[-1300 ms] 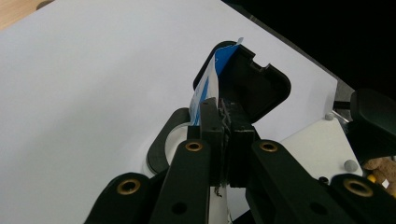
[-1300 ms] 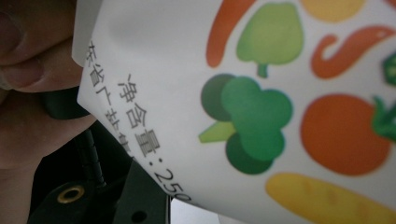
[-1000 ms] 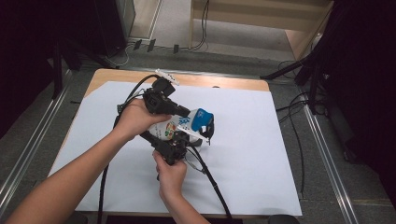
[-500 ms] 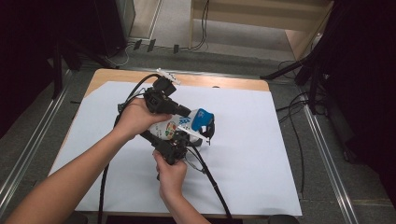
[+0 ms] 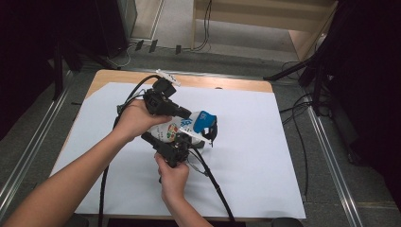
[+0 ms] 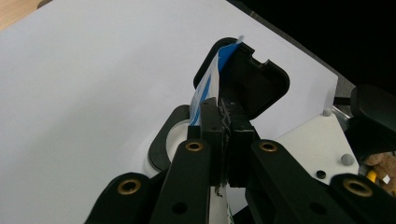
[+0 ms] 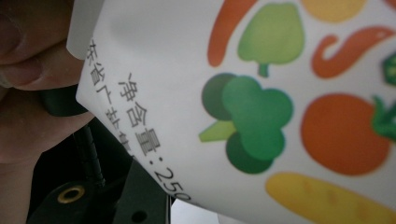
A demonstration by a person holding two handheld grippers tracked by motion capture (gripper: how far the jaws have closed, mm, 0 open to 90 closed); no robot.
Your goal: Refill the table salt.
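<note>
Pouch [image 5: 177, 130], white with veggie pictures and a blue top end, held off the desk near mid-sheet, lying roughly level between both tongs. Blue end [image 5: 201, 120] points to 3 o'clock in the high view, with a black part [image 5: 211, 131] at its tip. Left tongs [image 6: 223, 119] clenched on the pouch's thin flat edge; in the left gripper view the jaws sit tight together with the white-blue film pinched between them, and a black rounded flap [image 6: 254, 77] stands just beyond at 12 o'clock. Right tongs [image 5: 176, 144] grip the pouch body from 6 o'clock; the right gripper view is pressed up close to the printed side [image 7: 261, 107], broccoli, tomato, pepper and some Chinese text, jaws partly spread around the body, pads themselves hidden. Left hand [image 5: 135, 118] sits at 9 o'clock of the pouch, right hand [image 5: 171, 177] at 6 o'clock, just below it. Cables [image 5: 213, 182] trail from both tongs toward the near edge. White sheet [image 5: 265, 156] covers most of the desk [image 5: 113, 75], wood strip bare at 12 o'clock. Dark floor and metal rail [image 5: 331, 156] at 3 o'clock
</note>
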